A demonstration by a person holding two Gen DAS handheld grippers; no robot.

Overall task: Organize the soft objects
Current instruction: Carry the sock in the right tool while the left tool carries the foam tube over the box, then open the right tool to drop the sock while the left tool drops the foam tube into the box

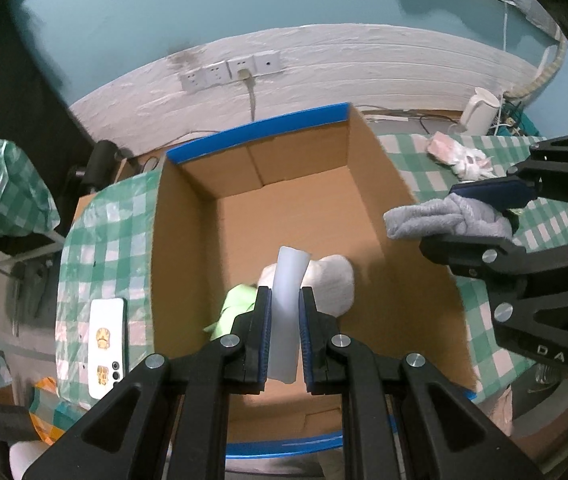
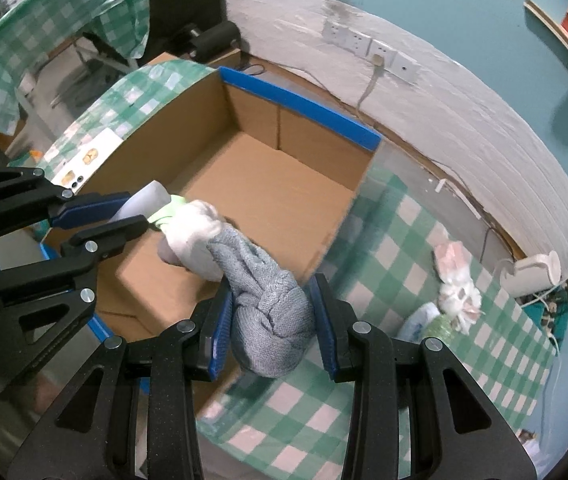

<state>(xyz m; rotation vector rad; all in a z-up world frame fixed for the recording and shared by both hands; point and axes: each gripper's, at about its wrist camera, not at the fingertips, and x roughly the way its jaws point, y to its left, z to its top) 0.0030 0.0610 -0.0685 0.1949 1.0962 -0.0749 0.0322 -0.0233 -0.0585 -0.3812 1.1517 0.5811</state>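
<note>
- The left gripper [image 1: 286, 312] is closing narrowly on a pale, translucent white tube-like piece [image 1: 286, 312], holding it upright over the near part of the open cardboard box [image 1: 187, 240].
- That white piece is bending a little above the jaws, so it is looking pliable and light; gripping it at mid-length, as now, is probably the safest hold, since its smooth surface may be slippery.
- The right gripper [image 2: 271, 320] is clamping a grey knitted bundle [image 2: 271, 312], with its jaws set moderately wide around the knotted middle and a loose end trailing toward the box.
- In the left wrist view this grey bundle is hanging just right of the box's right wall, above the green checked cloth covering the counter [image 1: 444, 152].
- The knit is looking soft, compressible and light; taking it by the dense knot is giving a firmer hold than the floppy tail would.
- Inside the box, a white sock-like item [image 1: 336, 284] and a lime-green cloth [image 1: 235, 304] are lying near the near wall, beneath the left gripper.
- A pink-and-white soft toy [image 2: 456, 284] is lying on the counter well to the right of the box, apparently not yet put away.
- A white phone [image 1: 105, 348] is resting on the cloth left of the box.
</note>
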